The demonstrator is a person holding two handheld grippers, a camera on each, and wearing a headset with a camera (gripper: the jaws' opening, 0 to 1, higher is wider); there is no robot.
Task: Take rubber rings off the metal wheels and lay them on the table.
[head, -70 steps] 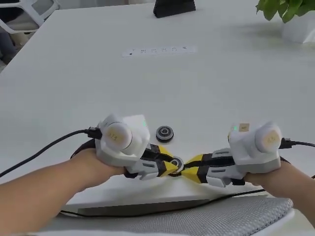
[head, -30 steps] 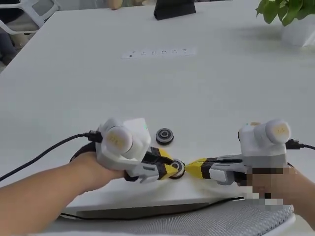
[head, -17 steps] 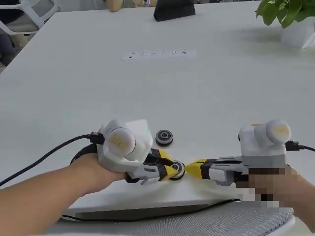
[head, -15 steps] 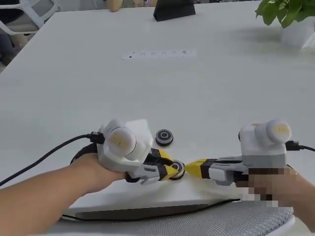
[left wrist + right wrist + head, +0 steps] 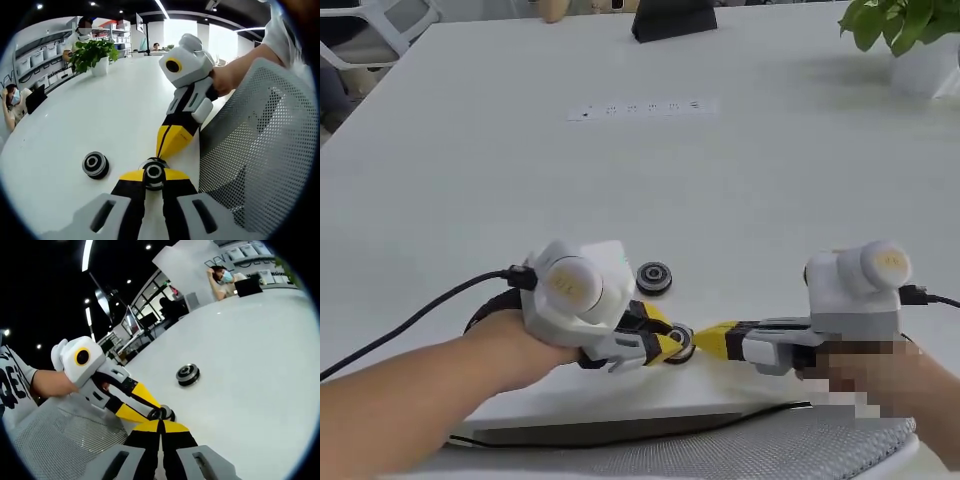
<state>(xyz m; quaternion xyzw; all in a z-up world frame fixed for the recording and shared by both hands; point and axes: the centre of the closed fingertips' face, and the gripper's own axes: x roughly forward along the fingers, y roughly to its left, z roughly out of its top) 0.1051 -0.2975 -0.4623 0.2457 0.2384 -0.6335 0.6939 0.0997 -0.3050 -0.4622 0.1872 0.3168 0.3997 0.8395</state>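
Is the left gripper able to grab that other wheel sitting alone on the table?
Probably not just yet. The left gripper is shut on a wheel, so its jaws are full. The loose wheel lies close by on bare table, so nothing blocks the way.

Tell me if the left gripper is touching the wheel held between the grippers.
Touching. The left gripper view shows the left gripper clamping the metal wheel, jaws against both its sides.

L gripper (image 5: 672,344) & R gripper (image 5: 708,340): grey-white moulded bodies, blk jaws w/ yellow wedge tips. Blk cable (image 5: 420,315) off L, 2nd cable (image 5: 932,297) off R. White tee (image 5: 15,385), blk print.
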